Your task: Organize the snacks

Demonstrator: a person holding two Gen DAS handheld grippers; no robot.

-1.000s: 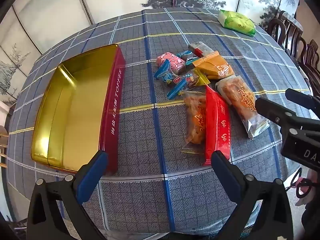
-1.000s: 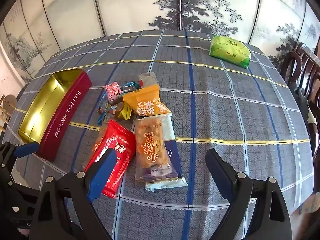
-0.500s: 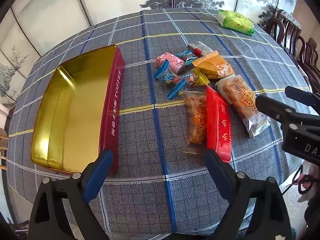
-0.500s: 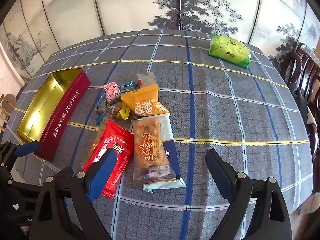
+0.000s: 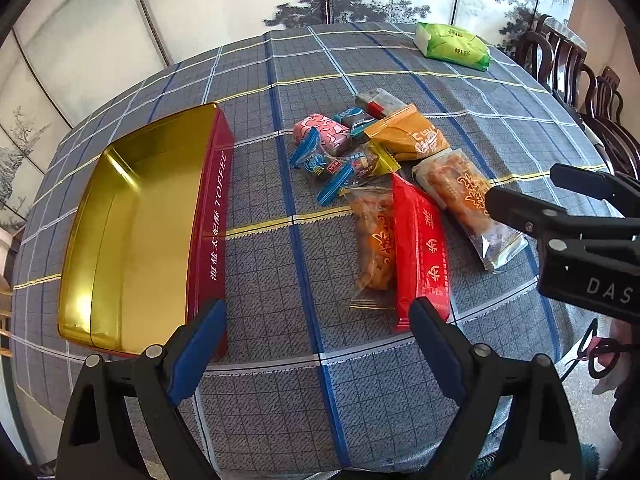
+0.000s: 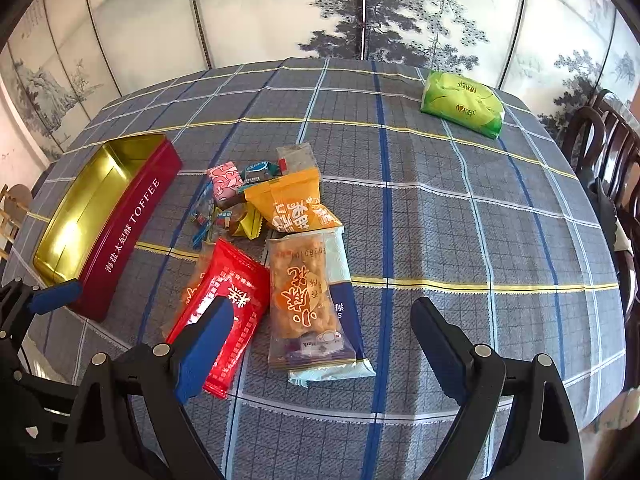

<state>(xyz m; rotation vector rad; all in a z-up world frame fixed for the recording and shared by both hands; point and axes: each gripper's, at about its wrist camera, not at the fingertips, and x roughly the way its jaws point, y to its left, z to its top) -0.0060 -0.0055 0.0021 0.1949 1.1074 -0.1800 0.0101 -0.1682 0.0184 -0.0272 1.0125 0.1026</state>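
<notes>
An open red toffee tin [image 5: 132,216] with a gold inside lies empty at the table's left; it also shows in the right wrist view [image 6: 100,216]. A heap of snacks lies mid-table: a red packet [image 5: 420,248] [image 6: 224,304], a clear packet of fried snack [image 5: 460,192] [image 6: 308,300], an orange packet [image 5: 408,136] [image 6: 292,204], a pink one [image 5: 324,132] and small candies [image 5: 320,164]. My left gripper [image 5: 316,336] is open and empty, above the near table between tin and heap. My right gripper [image 6: 320,340] is open and empty, over the clear packet's near end.
A green tissue pack [image 5: 452,46] [image 6: 464,108] lies at the far right of the checked tablecloth [image 6: 440,220]. Dark wooden chairs [image 6: 612,168] stand at the right edge. A painted folding screen [image 6: 360,12] closes the back.
My left gripper has moved slightly forward and right over the table, toward the snack heap. My right gripper has edged a little left. Nothing was taken hold of.
</notes>
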